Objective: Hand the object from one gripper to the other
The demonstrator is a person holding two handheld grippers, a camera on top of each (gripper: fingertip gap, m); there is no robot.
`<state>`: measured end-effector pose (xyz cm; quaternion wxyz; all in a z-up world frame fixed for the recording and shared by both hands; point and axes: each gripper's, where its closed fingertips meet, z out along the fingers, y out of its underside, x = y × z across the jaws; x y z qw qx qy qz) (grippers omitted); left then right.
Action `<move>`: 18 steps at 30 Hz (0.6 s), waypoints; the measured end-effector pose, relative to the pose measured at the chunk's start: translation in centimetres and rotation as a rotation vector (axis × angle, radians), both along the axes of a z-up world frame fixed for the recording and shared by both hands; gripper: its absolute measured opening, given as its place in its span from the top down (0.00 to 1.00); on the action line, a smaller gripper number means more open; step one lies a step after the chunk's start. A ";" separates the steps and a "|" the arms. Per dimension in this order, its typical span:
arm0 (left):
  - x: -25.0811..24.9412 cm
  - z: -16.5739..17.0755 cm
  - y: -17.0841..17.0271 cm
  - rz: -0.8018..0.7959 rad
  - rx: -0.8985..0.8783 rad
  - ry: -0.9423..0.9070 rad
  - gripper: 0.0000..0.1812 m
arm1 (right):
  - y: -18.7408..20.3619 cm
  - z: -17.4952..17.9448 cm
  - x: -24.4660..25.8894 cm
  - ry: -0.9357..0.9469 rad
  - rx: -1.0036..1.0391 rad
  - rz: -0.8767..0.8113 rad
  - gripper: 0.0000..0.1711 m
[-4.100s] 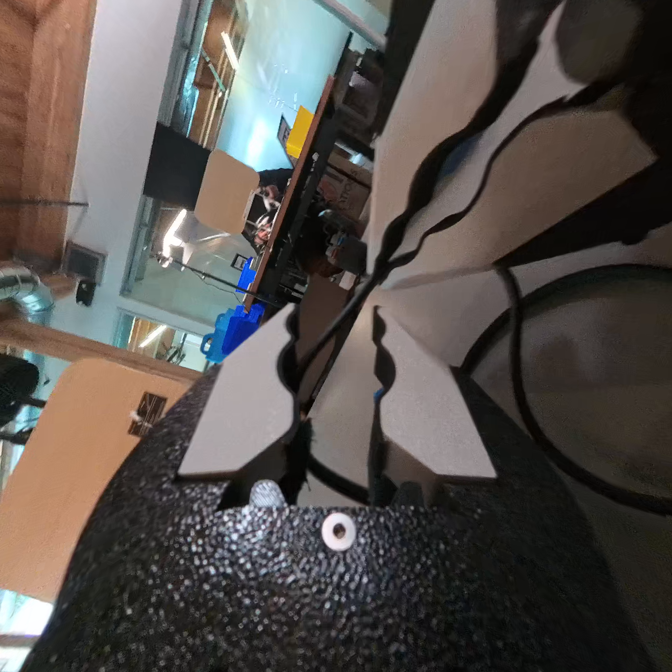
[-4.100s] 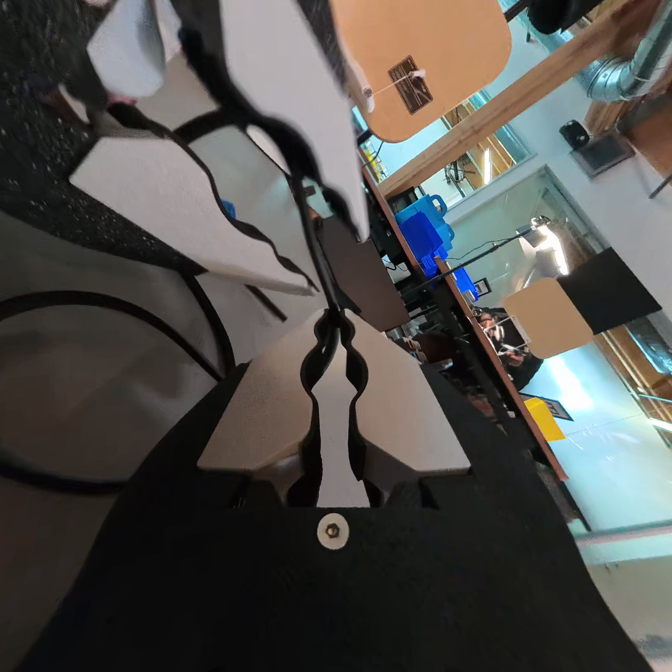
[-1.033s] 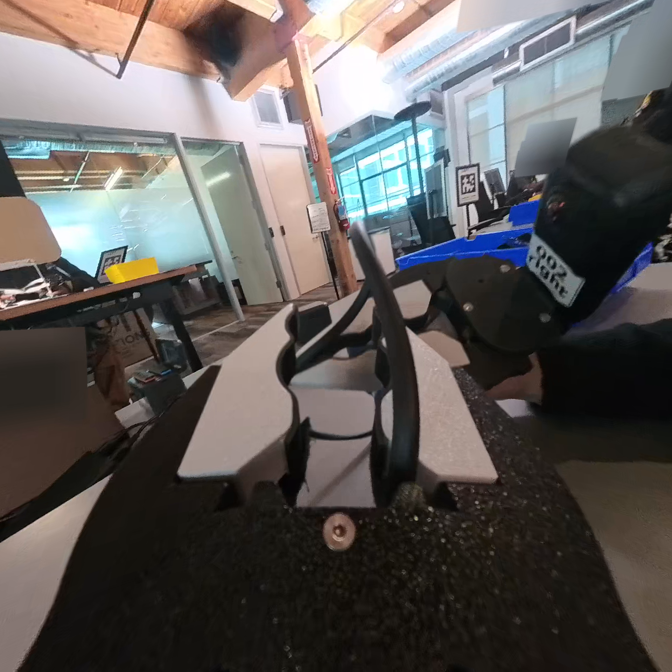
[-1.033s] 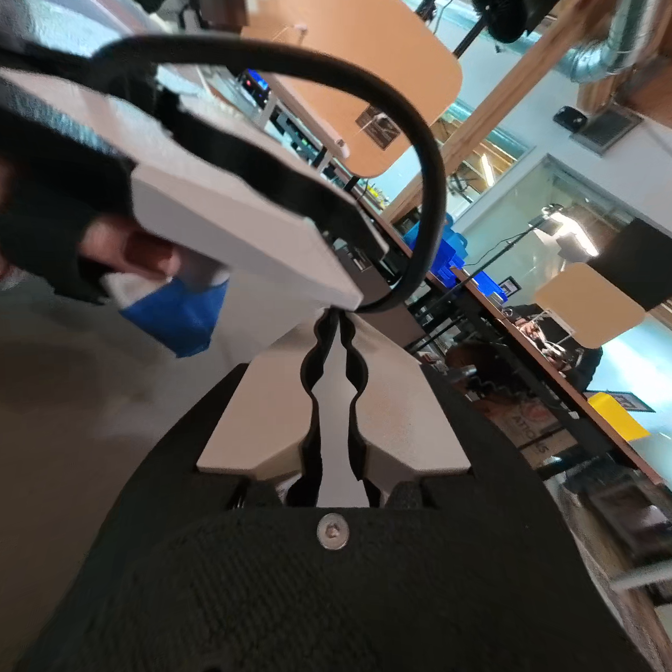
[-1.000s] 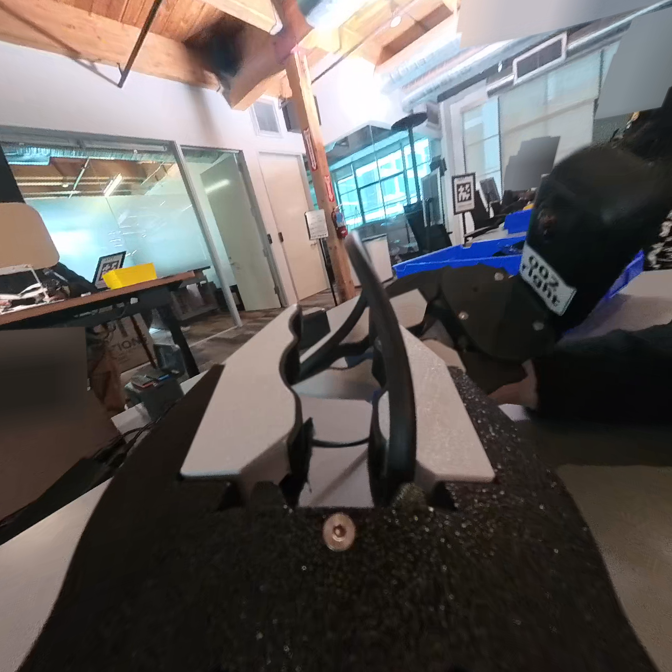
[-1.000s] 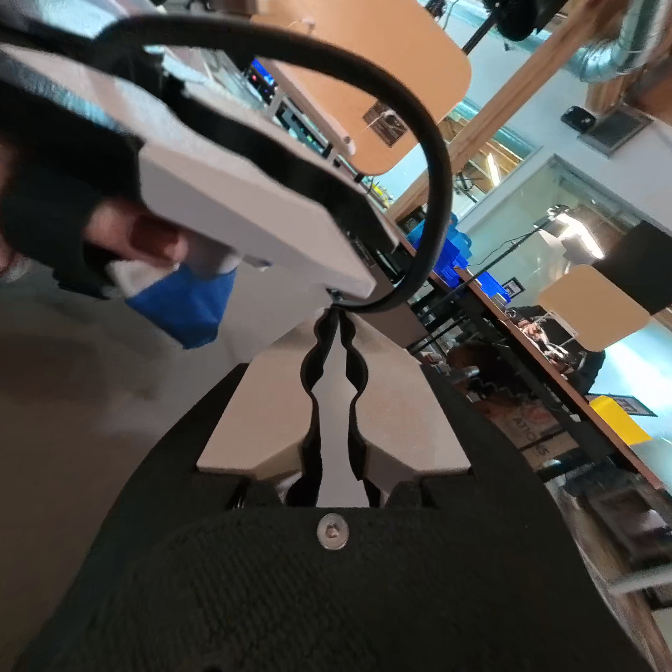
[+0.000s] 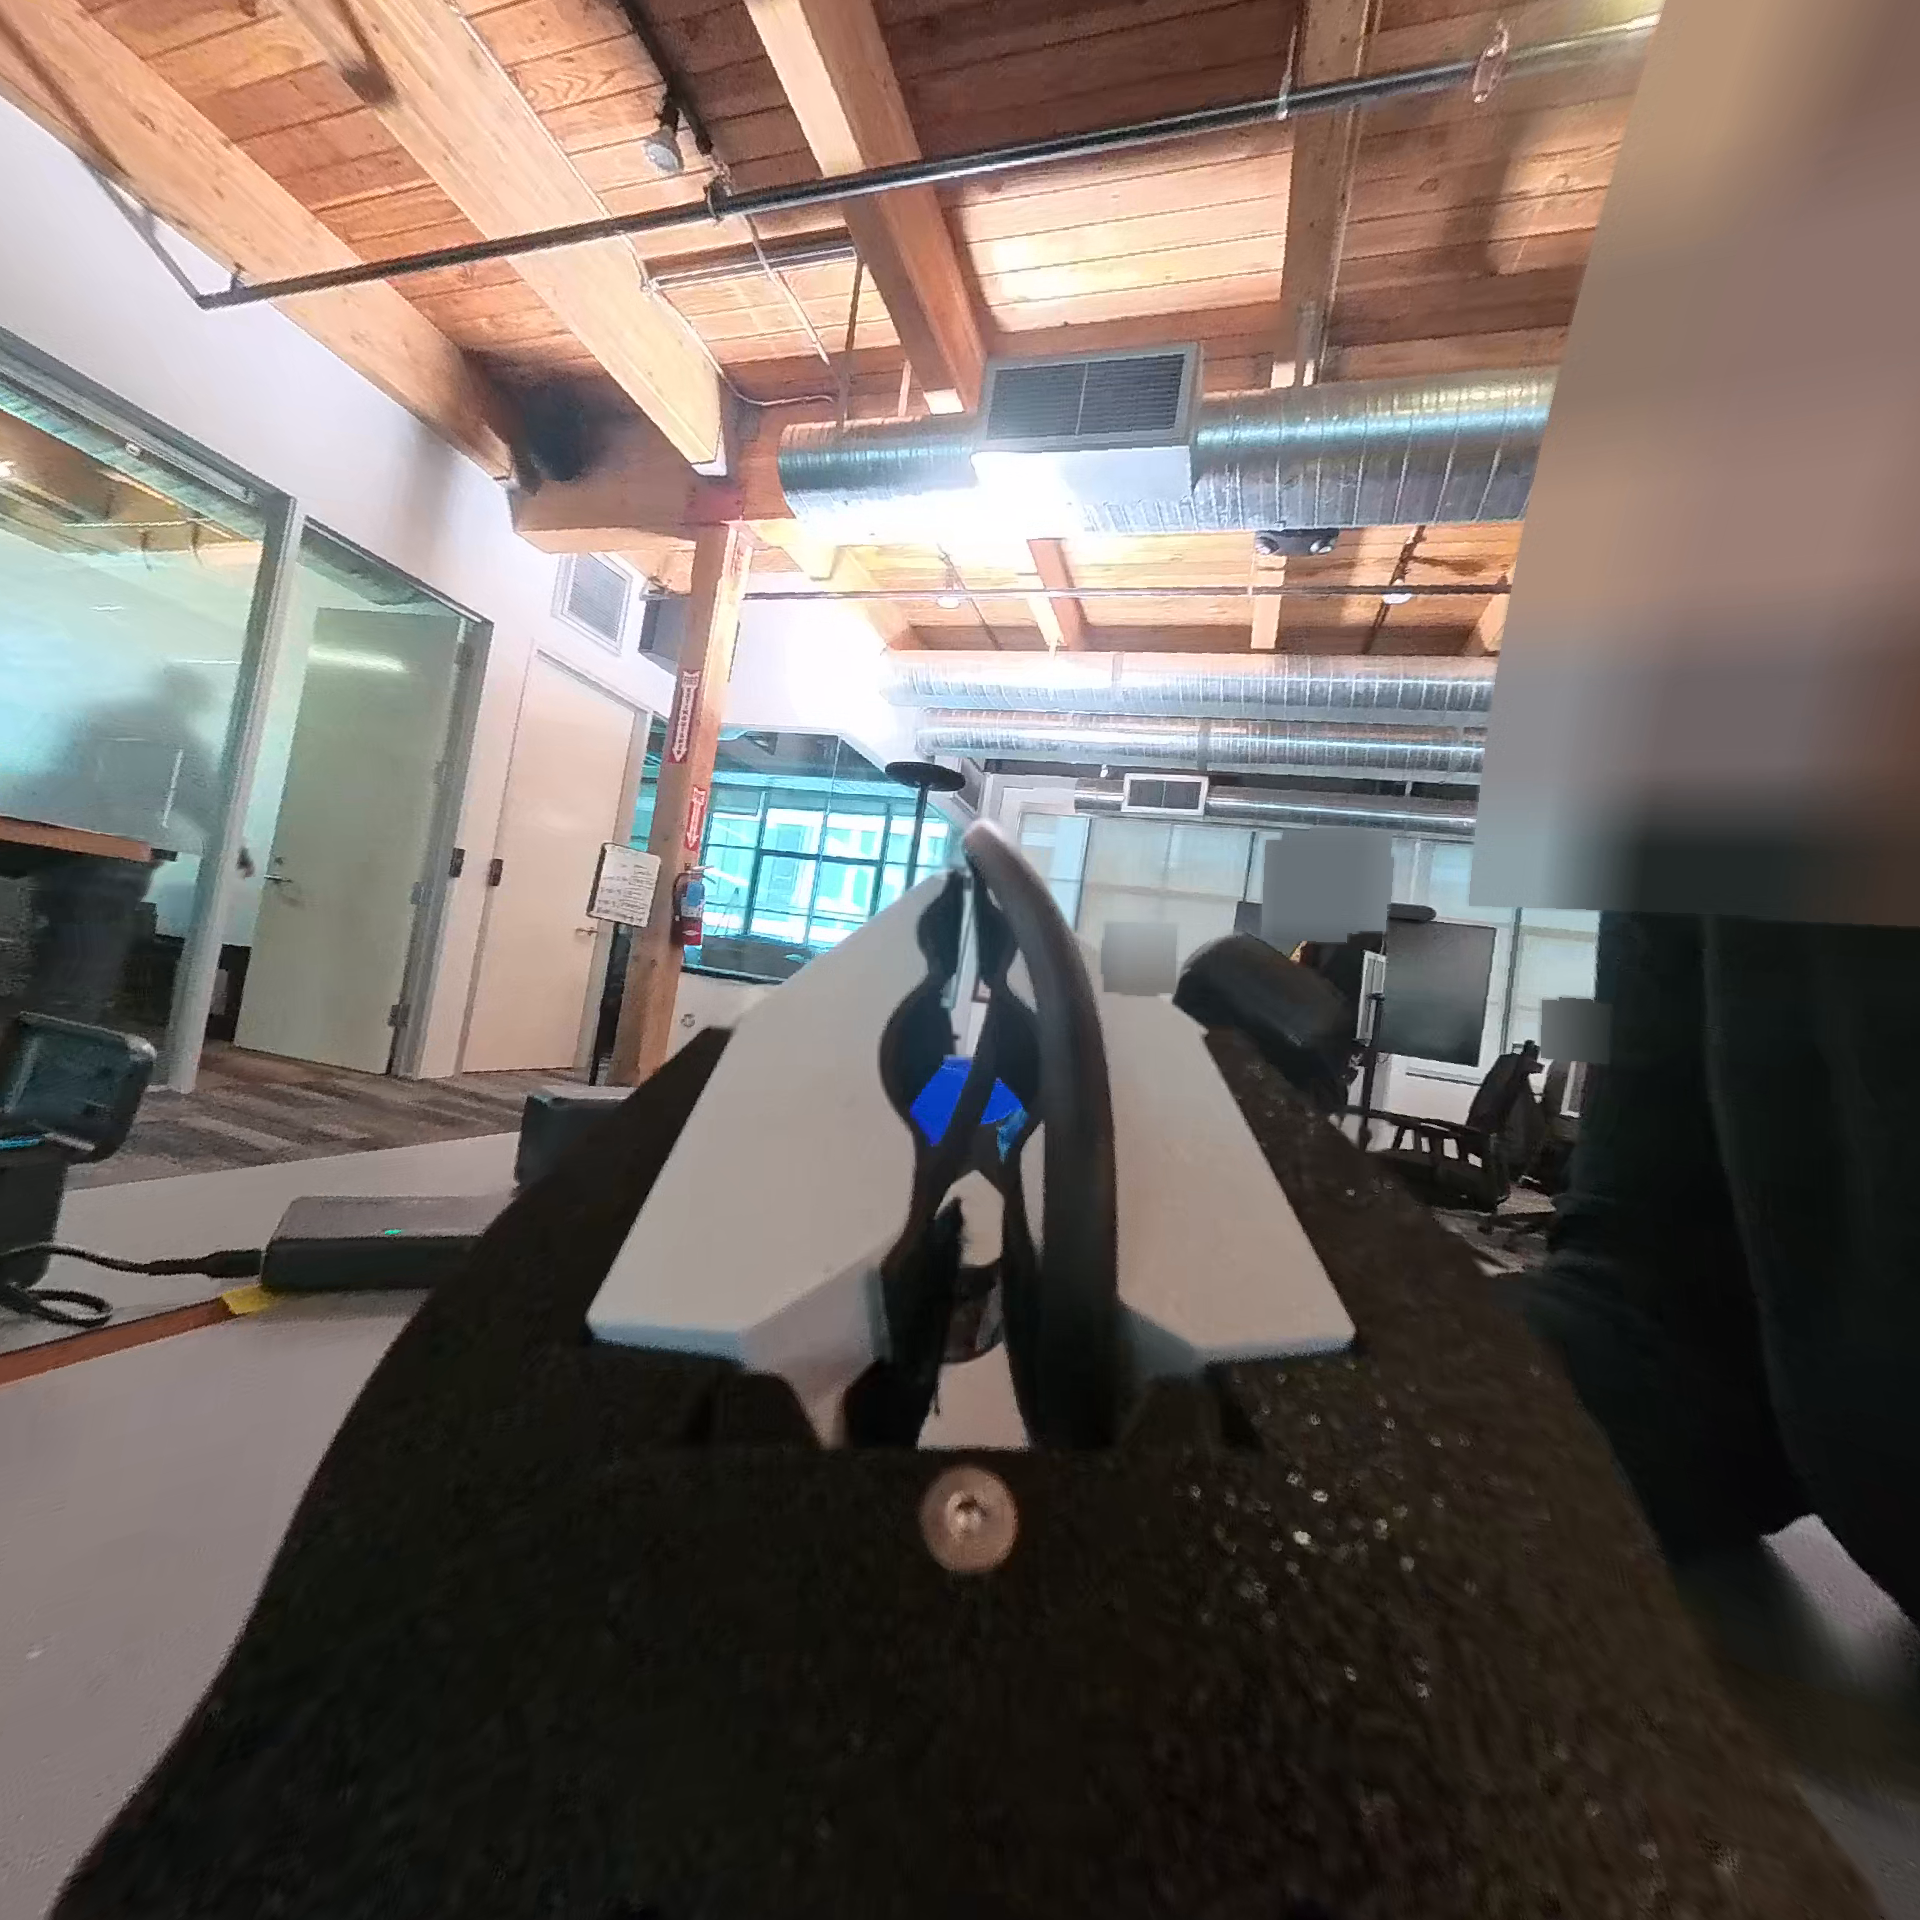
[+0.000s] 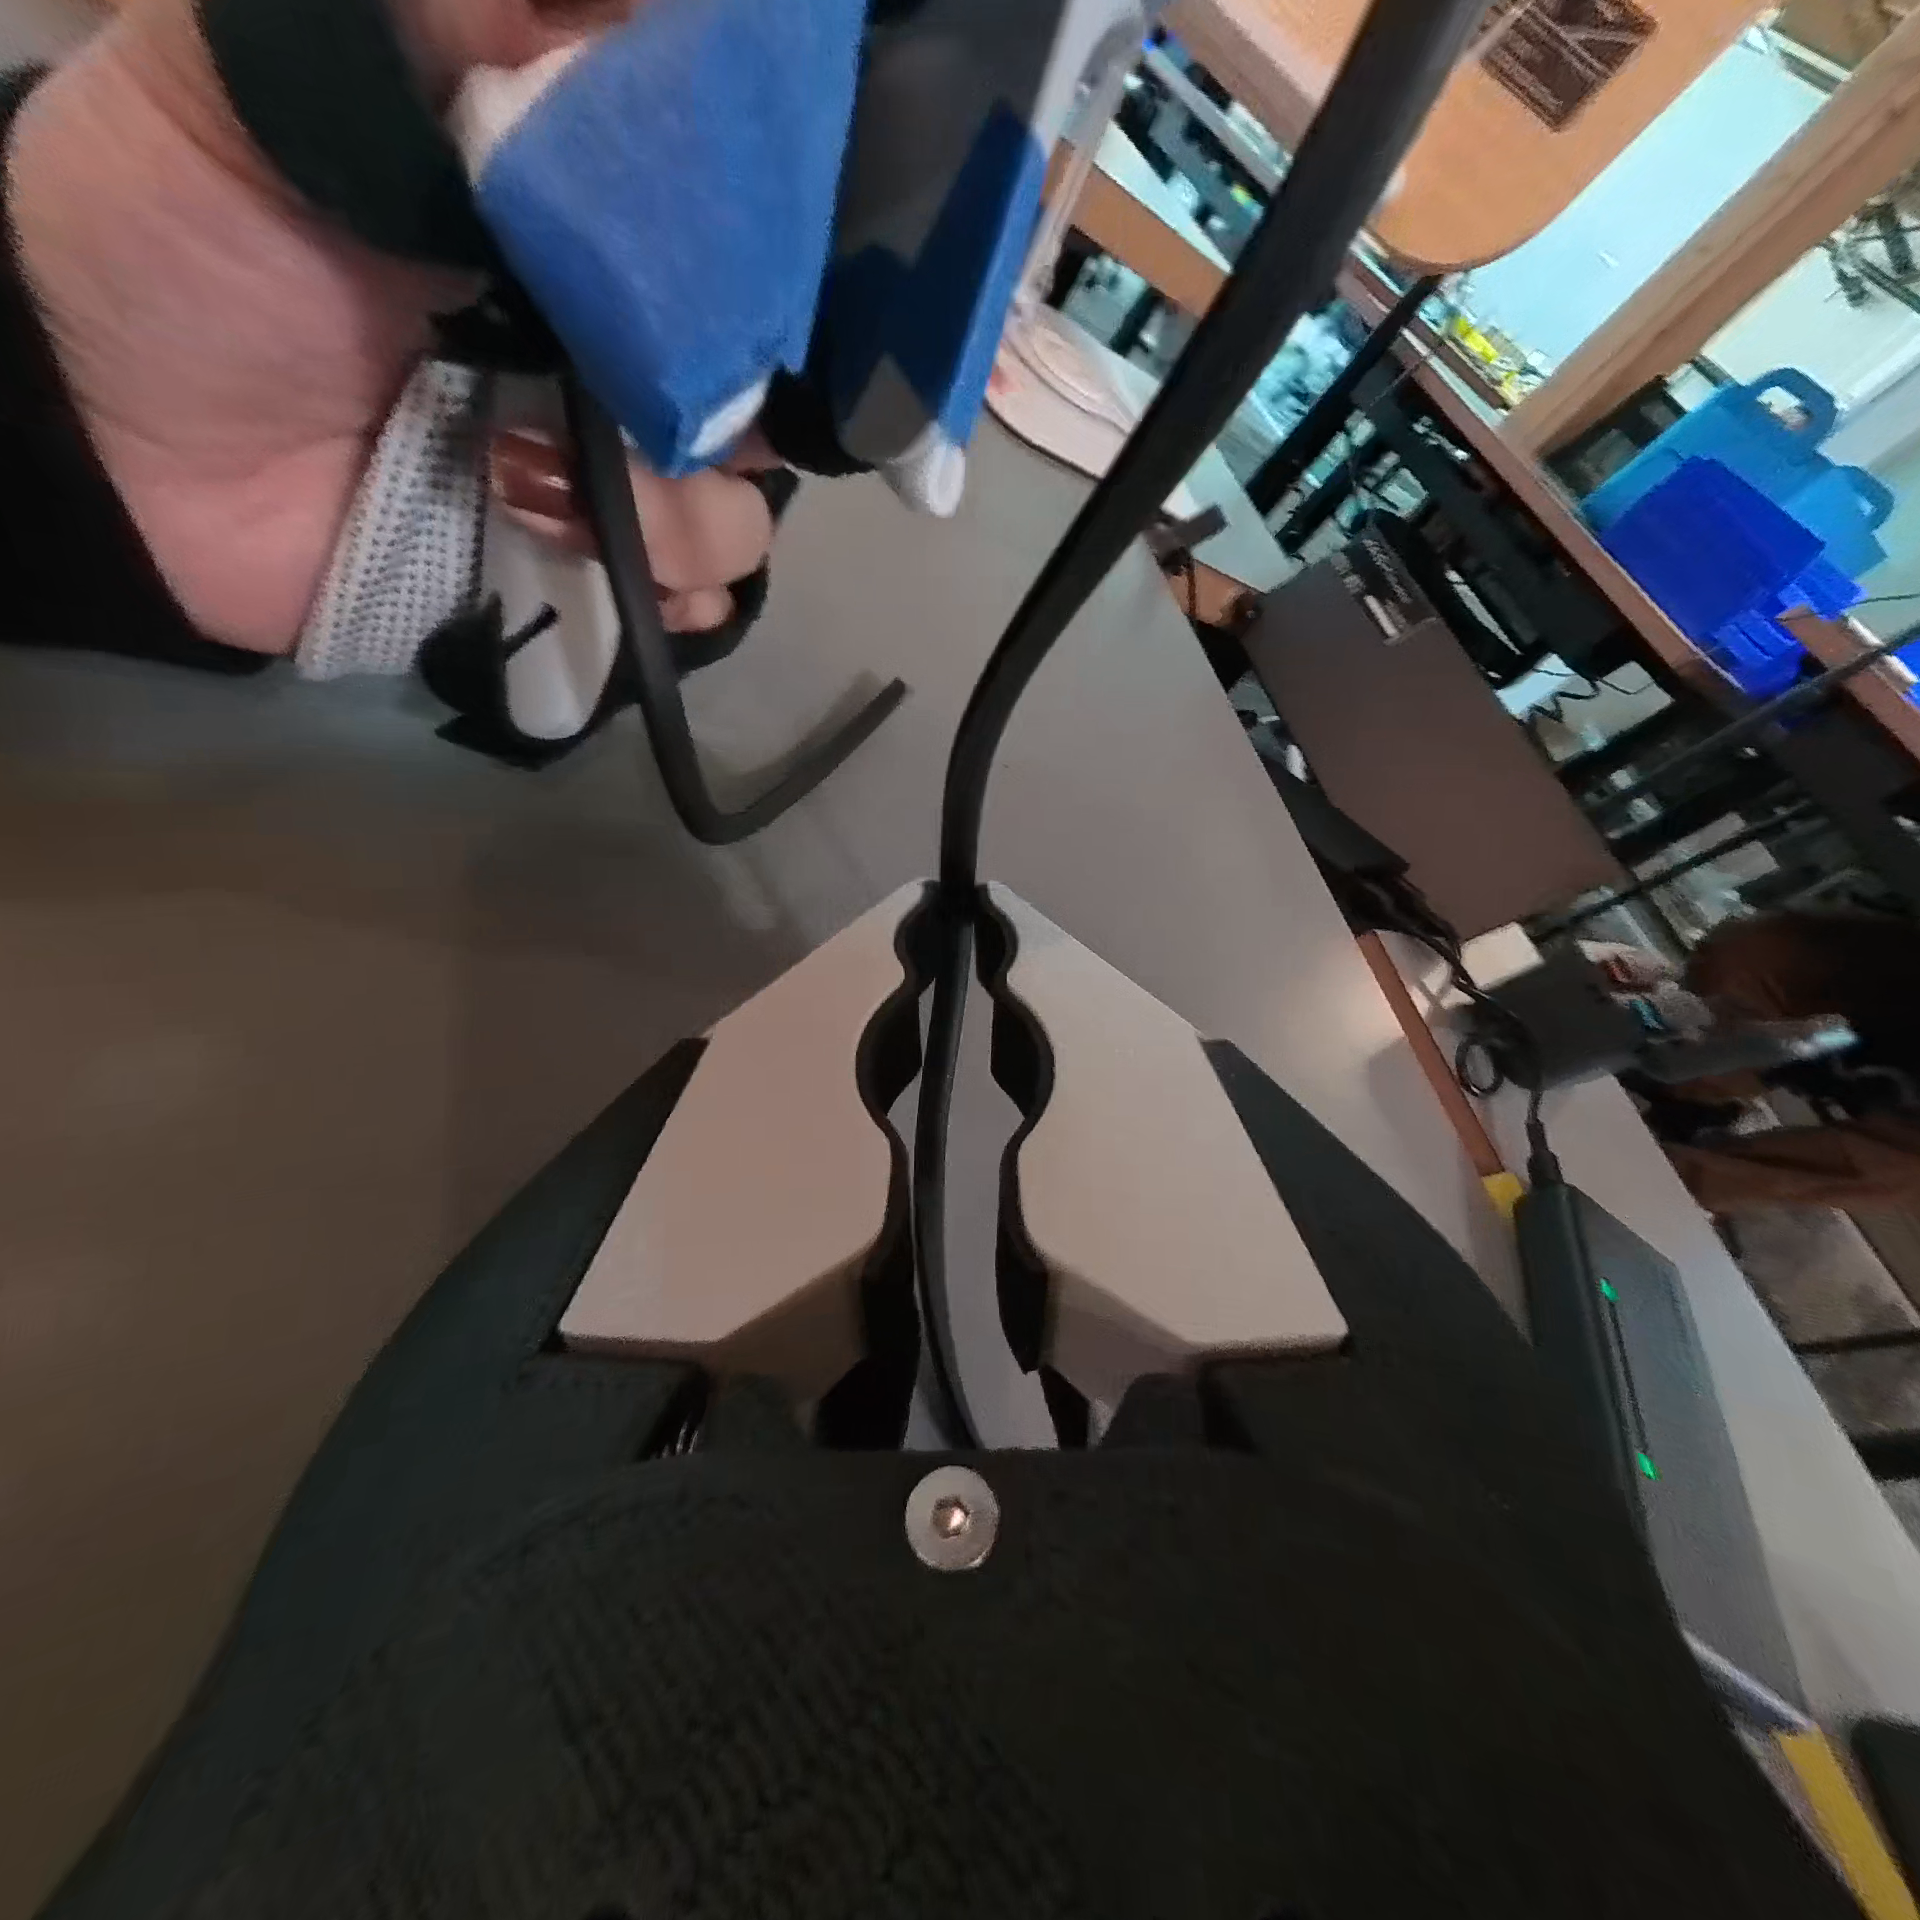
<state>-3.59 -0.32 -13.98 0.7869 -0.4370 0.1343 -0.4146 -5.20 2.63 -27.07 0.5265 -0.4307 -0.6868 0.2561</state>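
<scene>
Right wrist view: my right gripper (image 8: 948, 904) has its two grey fingers pinched together at the tips on one black cable (image 8: 1091, 520). The cable runs back down the slot between the fingers and climbs away up and right out of the top of the picture. Up left is one hand (image 8: 239, 416) in a black fingerless glove, holding the blue-taped handle (image 8: 748, 208) of my other tool. A second black cable run (image 8: 665, 717) drops from that handle, bends sharply just above the grey table (image 8: 260, 1039), and ends in a short free tip. I can't tell whether it touches the table. Two power banks on the right edge, one long slim dark one (image 8: 1590, 1351) and one grey one (image 8: 1704, 1475) with green lights.

Left wrist view: my left gripper (image 7: 971, 894) is nearly closed, fingers meeting at the tips. One thick black cable (image 7: 1060, 1091) arcs from the base up along the inner edge of the right-hand finger to the tips. Whether the fingers actually clamp it there I cannot tell. One dark power bank (image 7: 364, 1252) with a cord lies on the table (image 7: 208, 1455) at left. One person's dark sleeve (image 7: 1745, 1195) fills the right side.
</scene>
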 end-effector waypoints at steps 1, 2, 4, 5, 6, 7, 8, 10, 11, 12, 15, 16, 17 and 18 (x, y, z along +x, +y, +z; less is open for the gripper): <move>-0.2 -0.1 0.2 0.020 -0.011 0.006 1.00 | 0.6 0.1 0.0 0.004 0.019 -0.035 0.97; -0.5 -0.3 0.5 0.051 -0.026 0.013 0.99 | 1.3 0.3 0.1 0.012 0.041 -0.077 0.97; -1.1 -0.9 1.2 0.139 -0.067 0.052 0.92 | 3.2 1.2 0.5 0.055 0.059 -0.185 0.97; -1.6 -1.4 1.9 0.206 -0.110 0.089 0.92 | 4.1 1.9 0.9 0.087 0.041 -0.235 0.97; -2.1 -2.1 2.5 0.280 -0.149 0.138 0.92 | 4.8 2.5 1.3 0.128 0.009 -0.278 0.97; -2.5 -2.6 2.9 0.353 -0.174 0.190 0.88 | 5.6 3.3 1.7 0.174 -0.036 -0.313 0.97; -2.9 -2.9 3.2 0.423 -0.187 0.236 0.84 | 6.2 4.0 2.2 0.222 -0.094 -0.339 0.98; -3.4 -3.3 3.5 0.534 -0.198 0.335 0.74 | 7.7 5.3 3.4 0.324 -0.235 -0.383 0.98; -3.3 -3.6 3.6 0.566 -0.197 0.397 0.70 | 8.5 5.8 4.1 0.375 -0.300 -0.408 0.98; -3.1 -3.9 3.7 0.588 -0.195 0.463 0.65 | 9.5 6.2 5.0 0.426 -0.361 -0.436 0.98; -1.9 -4.8 3.7 0.589 -0.153 0.626 0.56 | 12.5 7.2 8.1 0.580 -0.520 -0.533 0.98; -1.6 -5.1 3.8 0.596 -0.139 0.673 0.53 | 13.3 7.3 9.0 0.615 -0.556 -0.557 0.98; -1.3 -5.6 3.9 0.600 -0.131 0.732 0.53 | 13.9 7.3 9.7 0.635 -0.581 -0.573 0.98; -0.9 -6.6 4.2 0.596 -0.145 0.804 0.51 | 14.6 7.2 10.4 0.650 -0.585 -0.614 0.98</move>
